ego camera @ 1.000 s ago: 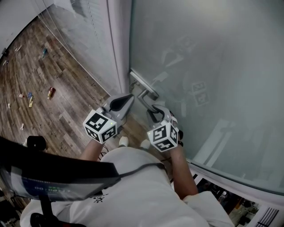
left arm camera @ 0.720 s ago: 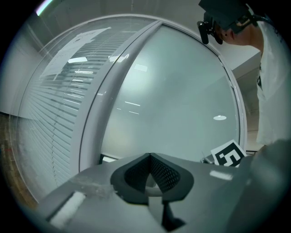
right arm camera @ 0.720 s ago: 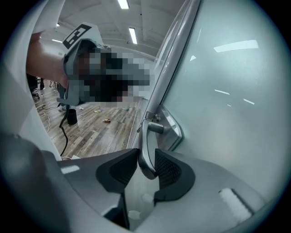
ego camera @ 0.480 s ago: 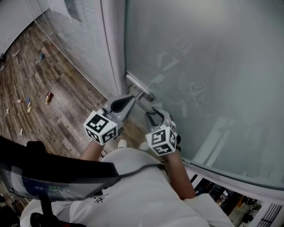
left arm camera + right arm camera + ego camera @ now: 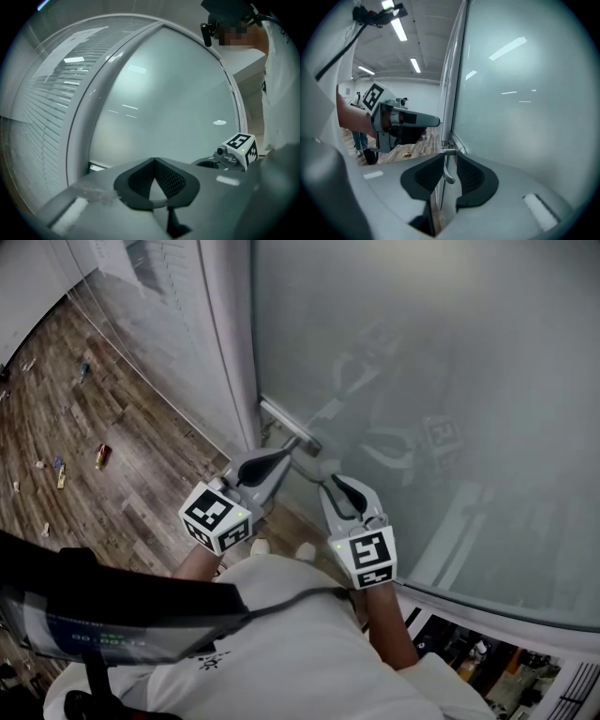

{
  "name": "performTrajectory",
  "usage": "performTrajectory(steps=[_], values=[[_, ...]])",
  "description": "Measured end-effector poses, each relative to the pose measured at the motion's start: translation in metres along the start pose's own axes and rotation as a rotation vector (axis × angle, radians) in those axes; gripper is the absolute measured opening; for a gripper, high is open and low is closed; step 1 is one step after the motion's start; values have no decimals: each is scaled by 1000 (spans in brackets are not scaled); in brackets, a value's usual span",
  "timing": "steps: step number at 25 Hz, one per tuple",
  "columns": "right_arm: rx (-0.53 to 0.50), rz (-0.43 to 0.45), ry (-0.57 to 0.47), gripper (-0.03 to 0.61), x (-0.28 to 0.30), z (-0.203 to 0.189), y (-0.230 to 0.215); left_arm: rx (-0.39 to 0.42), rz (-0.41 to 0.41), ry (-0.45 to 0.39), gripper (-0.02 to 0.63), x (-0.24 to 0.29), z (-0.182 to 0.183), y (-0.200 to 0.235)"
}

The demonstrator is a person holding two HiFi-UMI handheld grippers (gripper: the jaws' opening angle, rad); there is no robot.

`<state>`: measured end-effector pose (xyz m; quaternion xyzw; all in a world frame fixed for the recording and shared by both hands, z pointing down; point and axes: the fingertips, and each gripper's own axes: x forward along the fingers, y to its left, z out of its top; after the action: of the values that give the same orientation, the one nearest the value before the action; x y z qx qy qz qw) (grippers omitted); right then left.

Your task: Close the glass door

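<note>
Frosted glass door (image 5: 422, 381) stands with its edge close against the white frame (image 5: 225, 352), so closure looks nearly complete. Both grippers sit by the handle (image 5: 289, 425). The left gripper (image 5: 281, 456) has its tip at the lever, apparently steadying it, jaws pinched together with nothing seen between. The right gripper (image 5: 339, 486) sits just clear, jaws half spread after just closing further, gripping nothing.

Frosted grey-green glass door (image 5: 422, 371): upright. Silver metal lever handle (image 5: 292, 430) at its left edge, just beside the white frame post (image 5: 225, 334).
</note>
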<state>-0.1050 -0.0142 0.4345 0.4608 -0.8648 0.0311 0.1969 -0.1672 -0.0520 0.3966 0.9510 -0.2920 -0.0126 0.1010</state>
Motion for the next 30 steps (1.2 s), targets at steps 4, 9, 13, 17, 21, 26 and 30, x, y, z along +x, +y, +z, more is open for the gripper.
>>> performTrajectory(steps=[4, 9, 13, 17, 21, 26, 30], values=[[50, 2, -44, 73, -12, 2, 2, 6, -17, -7, 5, -1, 3, -9], [105, -21, -127, 25, -22, 13, 0, 10, -28, -12, 5, -5, 5, -17], [134, -23, -154, 17, -24, 17, 1, 8, -28, -10, 5, -8, 4, -20], [166, -35, -181, 9, -26, 21, -5, 1, -14, -9, 5, -10, 5, -20], [174, -44, -191, 9, -27, 22, -11, 4, -7, -13, 5, -10, 7, -17], [174, -43, -195, 8, -28, 24, -15, 16, -12, -20, 5, -8, 9, -16], [175, -39, -199, 9, -28, 26, -14, 10, -7, -21, 5, -7, 10, -16]])
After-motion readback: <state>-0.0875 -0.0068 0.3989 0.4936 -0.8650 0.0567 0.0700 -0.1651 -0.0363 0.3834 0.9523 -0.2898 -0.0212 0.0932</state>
